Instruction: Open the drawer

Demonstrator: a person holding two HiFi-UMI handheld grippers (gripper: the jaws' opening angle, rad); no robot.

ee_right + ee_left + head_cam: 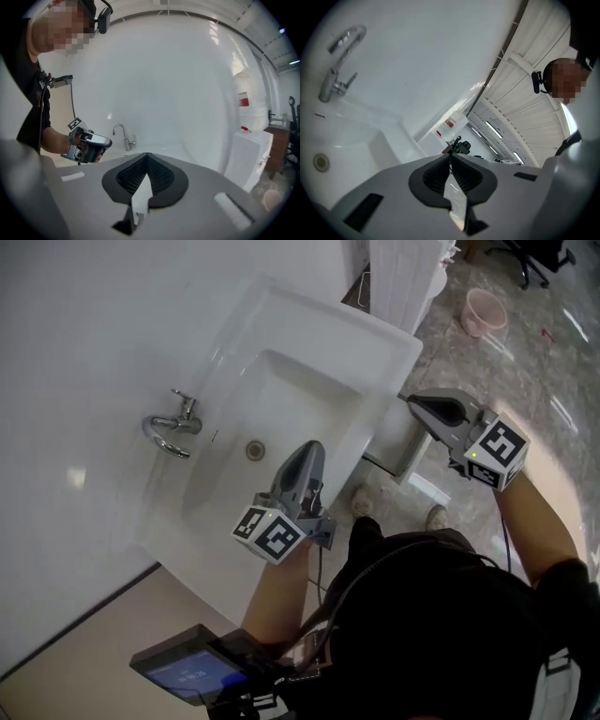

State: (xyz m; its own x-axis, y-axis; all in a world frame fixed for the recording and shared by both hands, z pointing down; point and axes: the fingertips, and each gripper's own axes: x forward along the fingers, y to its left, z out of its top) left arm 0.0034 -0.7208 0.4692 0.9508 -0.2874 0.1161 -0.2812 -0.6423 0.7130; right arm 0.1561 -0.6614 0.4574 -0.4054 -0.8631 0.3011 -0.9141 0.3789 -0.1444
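Note:
I cannot make out a drawer front in any view; only a bit of a white unit point(397, 442) shows under the sink's right edge. My left gripper point(312, 448) hovers over the white sink basin point(281, 395), jaws together with nothing between them. In the left gripper view its tips point(450, 153) meet, pointing past the basin towards the room beyond. My right gripper point(412, 401) is held off the sink's right side above the floor. Its jaws point(146, 155) are shut and empty. The right gripper view also shows the left gripper point(108, 141) in a hand.
A chrome tap point(172, 431) stands on the sink's wall side and a drain point(254, 451) sits in the basin. A pink bowl point(485, 311) lies on the marbled floor. A white cabinet point(247, 154) stands to the right. A device with a lit screen point(186, 670) hangs at my chest.

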